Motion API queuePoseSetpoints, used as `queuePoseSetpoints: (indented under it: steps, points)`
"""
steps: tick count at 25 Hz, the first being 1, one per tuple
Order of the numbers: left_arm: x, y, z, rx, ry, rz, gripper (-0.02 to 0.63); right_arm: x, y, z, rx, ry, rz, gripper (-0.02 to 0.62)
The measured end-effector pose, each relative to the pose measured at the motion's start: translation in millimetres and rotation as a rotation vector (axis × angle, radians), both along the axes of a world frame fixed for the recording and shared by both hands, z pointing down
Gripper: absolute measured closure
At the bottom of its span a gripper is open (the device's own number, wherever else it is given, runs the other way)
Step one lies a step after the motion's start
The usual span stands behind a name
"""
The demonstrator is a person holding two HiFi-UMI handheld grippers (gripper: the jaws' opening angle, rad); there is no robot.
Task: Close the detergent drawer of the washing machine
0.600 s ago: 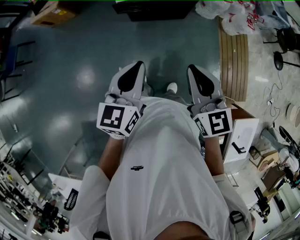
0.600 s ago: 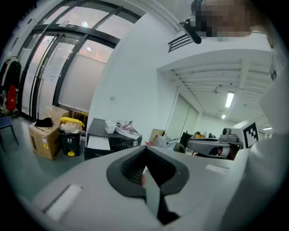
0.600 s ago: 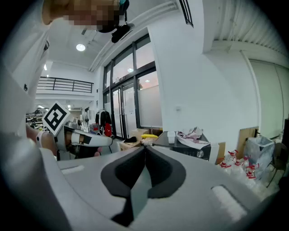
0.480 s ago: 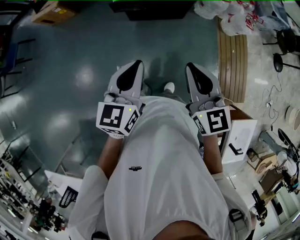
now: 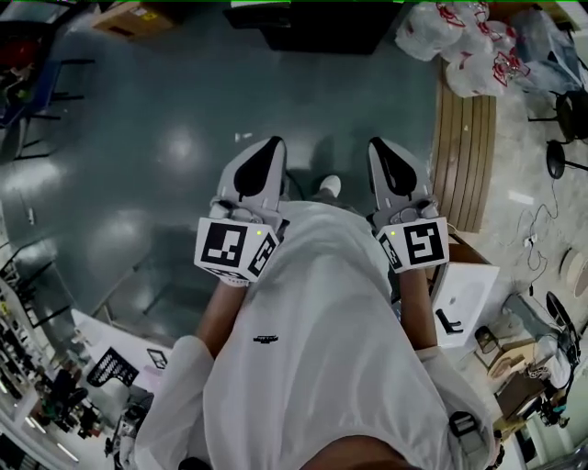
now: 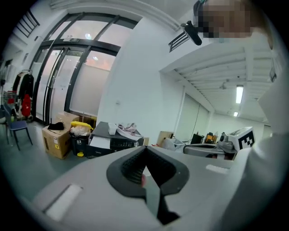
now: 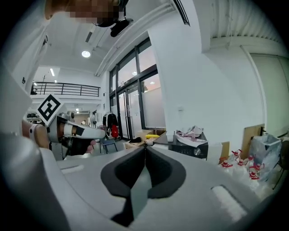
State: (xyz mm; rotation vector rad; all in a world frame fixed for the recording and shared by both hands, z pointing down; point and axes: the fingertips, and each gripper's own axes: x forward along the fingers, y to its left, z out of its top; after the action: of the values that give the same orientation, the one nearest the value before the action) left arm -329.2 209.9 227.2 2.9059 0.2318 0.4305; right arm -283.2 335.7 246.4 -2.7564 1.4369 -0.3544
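No washing machine drawer shows in any view. A dark, low appliance stands at the far end of the floor; the left gripper view shows this dark appliance with cloths piled on top. My left gripper and right gripper are held side by side in front of the person's white shirt, well above the floor. Both are shut with nothing between the jaws. In the left gripper view the left gripper has its jaws meeting at the tip. The right gripper looks the same in its own view.
A wooden pallet lies at the right, with white plastic bags behind it. A white box sits near the person's right side. A cardboard box and a chair stand at the left, on the grey-green floor.
The head view has shifted, so the floor and pallet sit lower in the picture and more of the far end shows. Both grippers stay shut and side by side.
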Motion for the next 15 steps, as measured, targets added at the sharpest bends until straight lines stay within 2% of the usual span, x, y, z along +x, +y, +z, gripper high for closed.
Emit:
queuePoseSetpoints:
  steps: [8,15]
  points:
    - [-6.6,25.2,-3.5,0.011,0.016,-0.07,0.595,-5.5,23.3,-3.9,0.031,0.002,-0.048,0.596]
    - [30.0,22.1,-8.0,0.004,0.012,-0.05,0.595,27.1,21.5,-3.3,0.042,-0.022,-0.031,0.597]
